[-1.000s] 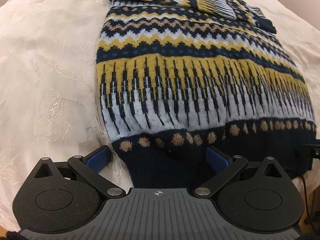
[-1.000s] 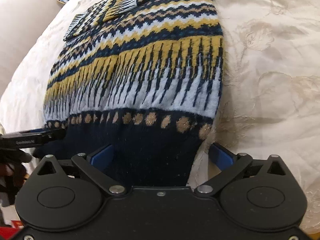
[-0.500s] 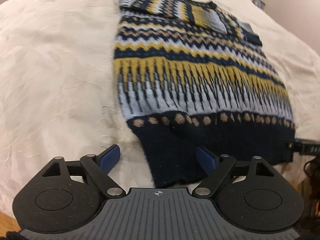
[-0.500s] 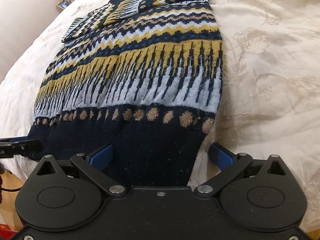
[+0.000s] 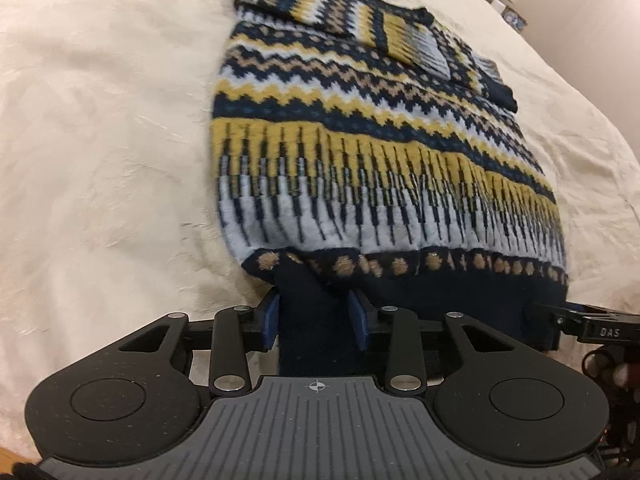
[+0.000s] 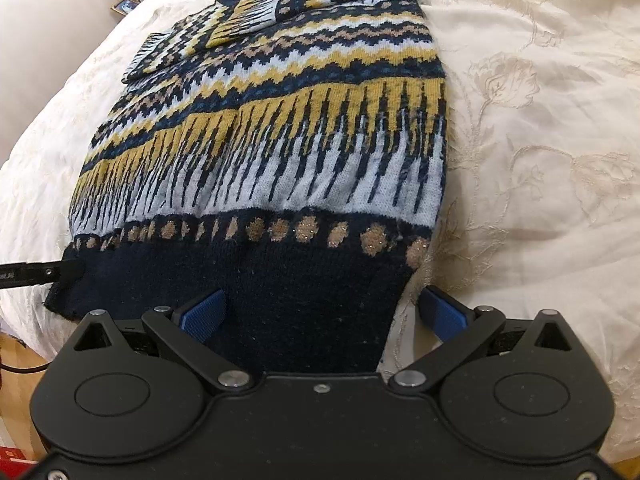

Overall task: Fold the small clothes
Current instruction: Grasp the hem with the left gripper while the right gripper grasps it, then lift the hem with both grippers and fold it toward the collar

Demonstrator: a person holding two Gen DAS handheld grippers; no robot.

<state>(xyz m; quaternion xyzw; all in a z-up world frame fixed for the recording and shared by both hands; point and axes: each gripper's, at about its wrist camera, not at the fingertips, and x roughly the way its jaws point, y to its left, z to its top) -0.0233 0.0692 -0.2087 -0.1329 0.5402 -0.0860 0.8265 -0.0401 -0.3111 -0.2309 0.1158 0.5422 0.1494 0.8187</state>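
Cream embroidered bedspread (image 6: 540, 128) carried a patterned knit sweater (image 5: 360, 152), its navy hem reaching both grippers.

Nearest the left wrist camera, the left gripper (image 5: 316, 322) had its blue-padded fingers (image 5: 270, 322) drawn in on a bunched fold of the plain navy ribbed hem (image 5: 312, 320), pinching it at the sweater's left corner. The right gripper (image 6: 324, 312) sat with its blue pads (image 6: 204, 312) spread wide, the hem's right corner lying between them and the right pad just off the cloth over the spread. Beyond the hem ran tan dots, then pale-blue and mustard spikes, then zigzag bands in fuzzy wool. Farther still, both sleeves (image 5: 400, 32) lay folded across the chest. Floral stitching stood raised on the soft spread. A small framed picture (image 6: 125, 4) sat far off near the pale wall.
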